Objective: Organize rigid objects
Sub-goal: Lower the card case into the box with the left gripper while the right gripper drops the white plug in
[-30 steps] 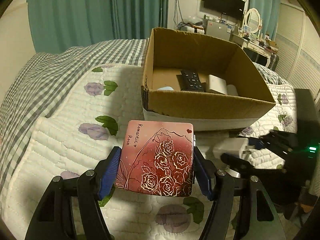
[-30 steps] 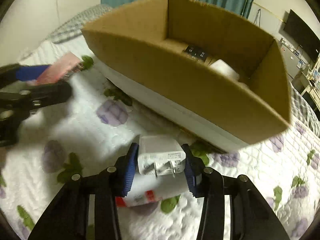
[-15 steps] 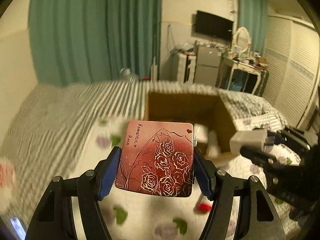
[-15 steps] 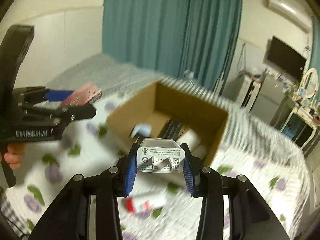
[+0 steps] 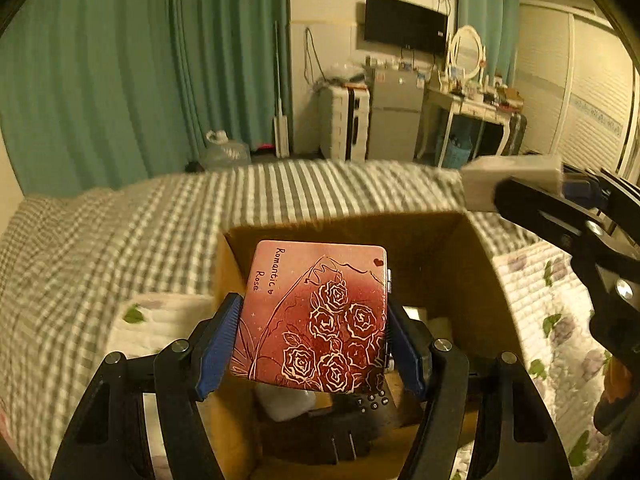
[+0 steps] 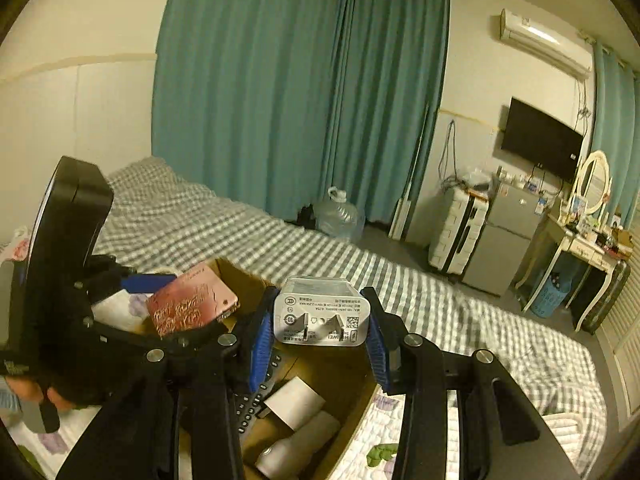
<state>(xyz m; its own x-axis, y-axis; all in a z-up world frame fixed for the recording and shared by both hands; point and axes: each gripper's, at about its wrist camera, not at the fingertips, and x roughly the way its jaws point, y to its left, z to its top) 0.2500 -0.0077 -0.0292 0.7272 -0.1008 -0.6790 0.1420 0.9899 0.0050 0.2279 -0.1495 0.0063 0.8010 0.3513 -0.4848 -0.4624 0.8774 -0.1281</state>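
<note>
My left gripper (image 5: 312, 332) is shut on a pink tin with a rose design (image 5: 316, 316) and holds it over the open cardboard box (image 5: 472, 264). My right gripper (image 6: 320, 320) is shut on a white charger plug (image 6: 322, 316) and holds it above the same box (image 6: 352, 384). The tin (image 6: 192, 304) and the left gripper show at the left of the right wrist view. The charger (image 5: 512, 180) shows at the upper right of the left wrist view. A black remote (image 5: 368, 400) and white items (image 6: 296, 400) lie in the box.
The box stands on a bed with a checked sheet (image 5: 120, 232) and a white floral quilt (image 5: 560, 320). Teal curtains (image 6: 280, 100), a water jug (image 6: 340, 216), a small fridge (image 6: 508, 236) and a dressing table (image 6: 580, 240) stand beyond the bed.
Both grippers have risen from beside the box on the quilt to above its opening, each still holding its object. The box now lies below both grippers.
</note>
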